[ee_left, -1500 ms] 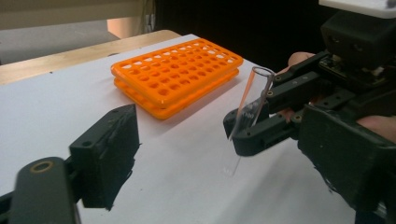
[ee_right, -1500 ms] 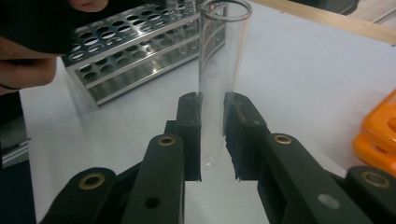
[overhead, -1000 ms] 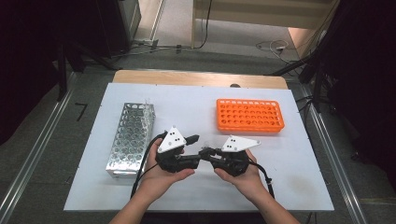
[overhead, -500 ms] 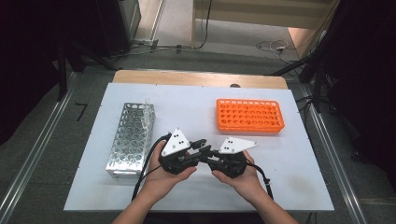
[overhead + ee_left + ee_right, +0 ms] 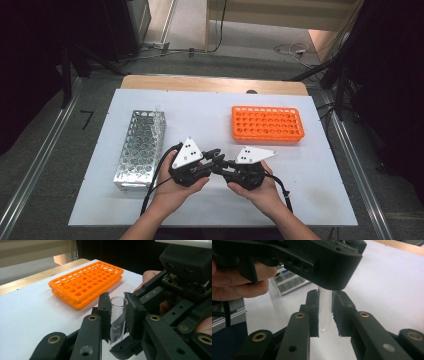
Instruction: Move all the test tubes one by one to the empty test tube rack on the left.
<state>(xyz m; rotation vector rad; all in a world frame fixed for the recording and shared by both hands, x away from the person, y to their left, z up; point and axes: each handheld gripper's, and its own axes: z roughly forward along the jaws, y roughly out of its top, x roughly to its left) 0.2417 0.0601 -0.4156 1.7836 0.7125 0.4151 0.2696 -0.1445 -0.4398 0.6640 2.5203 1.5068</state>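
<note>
A clear glass tube point(image 5: 118, 315) stands upright between the two grippers, above the white table point(image 5: 210, 115) in front of the person, about midway between the steel rack point(image 5: 140, 147) at the left and the orange rack point(image 5: 267, 123) at the right. The left gripper point(image 5: 117, 312) has its pads pressed on the tube near the open mouth. The right gripper point(image 5: 325, 312) straddles the rounded lower end, its jaws narrow, yet a thin gap seems to show at each side, so its pads look just off the glass. This reads as a hand-over: one gripper takes hold high while the other lets go low, so the tube never hangs free and neither gripper blocks the other.

Against the earlier high views, the left gripper's jaws have just been closing, from partly open down onto the tube. The right gripper's jaws, shut before, have just been opening a little with the tube between them. Both hands and both racks stay where they were.
</note>
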